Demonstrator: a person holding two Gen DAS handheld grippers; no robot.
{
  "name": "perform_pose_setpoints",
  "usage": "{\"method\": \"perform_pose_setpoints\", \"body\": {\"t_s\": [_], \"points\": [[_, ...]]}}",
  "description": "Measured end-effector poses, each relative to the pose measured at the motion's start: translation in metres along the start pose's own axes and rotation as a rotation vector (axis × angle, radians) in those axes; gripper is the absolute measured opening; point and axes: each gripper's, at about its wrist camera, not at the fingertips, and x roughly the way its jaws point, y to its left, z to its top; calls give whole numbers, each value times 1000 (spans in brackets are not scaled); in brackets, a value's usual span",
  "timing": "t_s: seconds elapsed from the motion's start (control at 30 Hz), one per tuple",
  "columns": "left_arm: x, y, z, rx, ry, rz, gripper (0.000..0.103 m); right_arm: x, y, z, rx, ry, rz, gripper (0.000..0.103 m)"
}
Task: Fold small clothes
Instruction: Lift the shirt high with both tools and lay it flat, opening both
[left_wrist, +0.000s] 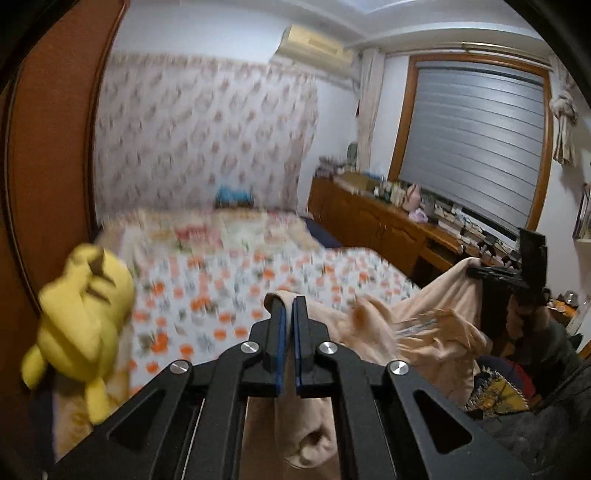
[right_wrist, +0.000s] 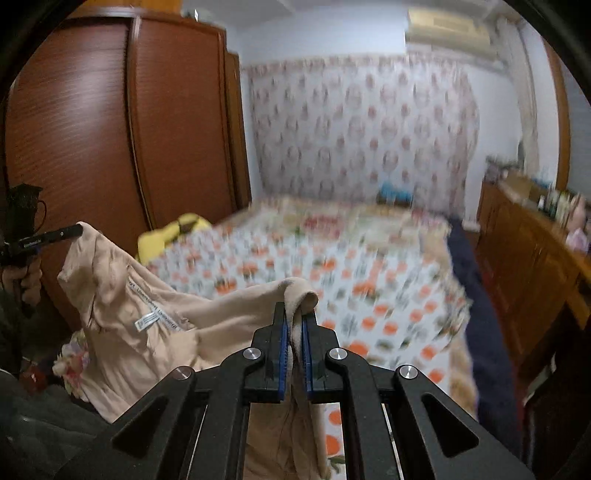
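Left gripper (left_wrist: 289, 303) and right gripper (right_wrist: 294, 308) both raised, pointing slightly downward, jaws clamped nearly together on fabric; a hand (right_wrist: 26, 282) grips the left gripper's handle.

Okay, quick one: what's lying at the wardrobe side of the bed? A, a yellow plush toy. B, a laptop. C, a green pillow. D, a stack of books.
A: a yellow plush toy lies at the edge of the bed, next to the brown wardrobe.
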Motion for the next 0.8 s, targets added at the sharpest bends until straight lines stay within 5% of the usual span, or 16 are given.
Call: {"method": "perform_pose_setpoints", "body": {"t_s": [0.4,0.8], "points": [[-80,-3,83,43,-311,50,4,-129,15,85,-103,-270,-8,6],[-128,-12,139,90,-492,74,4,-220,28,144,-171,-458,-8,6]]}}
